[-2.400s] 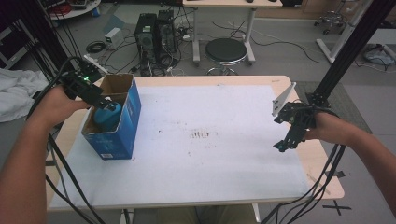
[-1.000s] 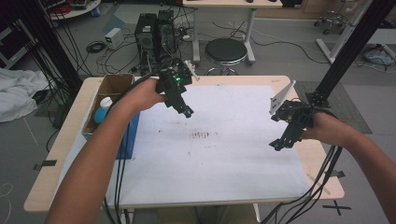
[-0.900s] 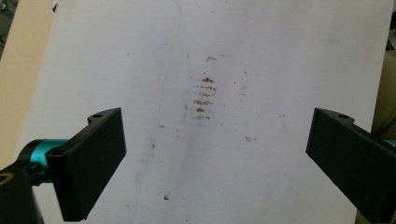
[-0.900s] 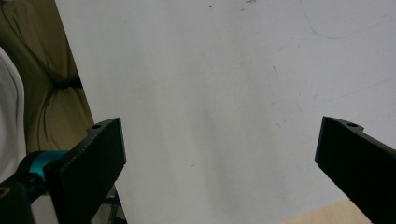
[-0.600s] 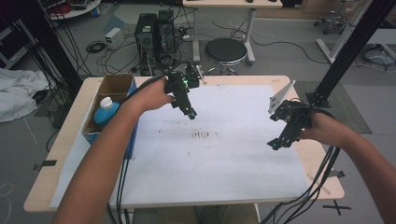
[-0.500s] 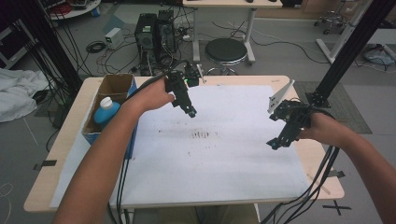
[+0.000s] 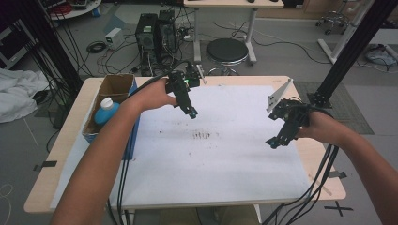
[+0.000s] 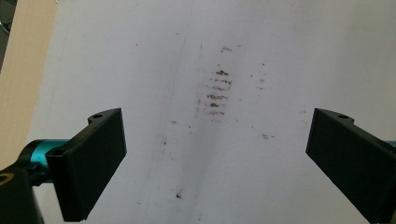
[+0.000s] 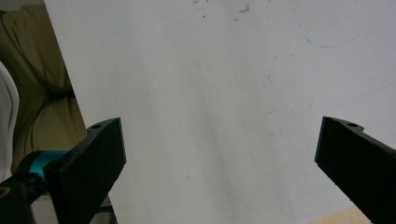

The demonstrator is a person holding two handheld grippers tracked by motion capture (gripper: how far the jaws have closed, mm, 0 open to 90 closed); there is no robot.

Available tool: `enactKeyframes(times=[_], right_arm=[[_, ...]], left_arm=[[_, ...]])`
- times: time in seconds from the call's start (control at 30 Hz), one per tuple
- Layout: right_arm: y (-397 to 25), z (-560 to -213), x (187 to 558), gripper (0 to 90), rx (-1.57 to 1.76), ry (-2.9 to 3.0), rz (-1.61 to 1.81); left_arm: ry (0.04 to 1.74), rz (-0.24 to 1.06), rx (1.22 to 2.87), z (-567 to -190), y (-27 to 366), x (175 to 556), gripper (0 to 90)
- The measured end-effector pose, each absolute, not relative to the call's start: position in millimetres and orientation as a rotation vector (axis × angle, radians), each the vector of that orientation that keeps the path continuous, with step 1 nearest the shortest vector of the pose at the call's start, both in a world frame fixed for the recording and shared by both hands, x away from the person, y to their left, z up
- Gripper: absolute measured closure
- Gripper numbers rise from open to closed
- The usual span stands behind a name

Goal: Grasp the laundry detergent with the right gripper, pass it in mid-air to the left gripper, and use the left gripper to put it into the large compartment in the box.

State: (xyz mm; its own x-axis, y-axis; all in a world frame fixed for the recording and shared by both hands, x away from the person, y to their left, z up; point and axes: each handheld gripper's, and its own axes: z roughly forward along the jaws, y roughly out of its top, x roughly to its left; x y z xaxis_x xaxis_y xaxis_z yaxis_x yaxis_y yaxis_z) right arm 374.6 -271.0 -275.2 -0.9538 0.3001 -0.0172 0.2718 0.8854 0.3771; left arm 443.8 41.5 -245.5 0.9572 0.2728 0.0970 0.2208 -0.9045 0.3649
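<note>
Pale wood table, rectangular, mostly covered by a big white sheet, flat, matte, smooth. Sheet has a patch of brown smudge marks near its middle, short streaky rows, plus scattered specks; in the left gripper view the smudges sit ahead, between the jaws. Faint blue pen line on the sheet in the right gripper view. Cardboard box with blue outer side stands on the table's left edge, open top, brown inside. Blue bottle with white cap sits upright inside the box, rounded plastic body. Left tongs, black with teal parts, held above the sheet's far-left part, near the box but apart from it, tips pointing down toward the sheet; jaws wide apart, nothing between them. Right tongs, black, grey three-cornered plate on top, above the sheet's right side, jaws spread wide, nothing gripped. Black cables trail off both.
</note>
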Motion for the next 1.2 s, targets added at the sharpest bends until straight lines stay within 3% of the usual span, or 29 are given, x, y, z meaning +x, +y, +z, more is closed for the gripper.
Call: enactKeyframes(times=[1.2], right_arm=[[-265.6,-275.1,376.1,0.9,0.432,2.978,0.585]], left_arm=[[0.336,0.226,2.751,-243.9,46.8,442.6,5.0]])
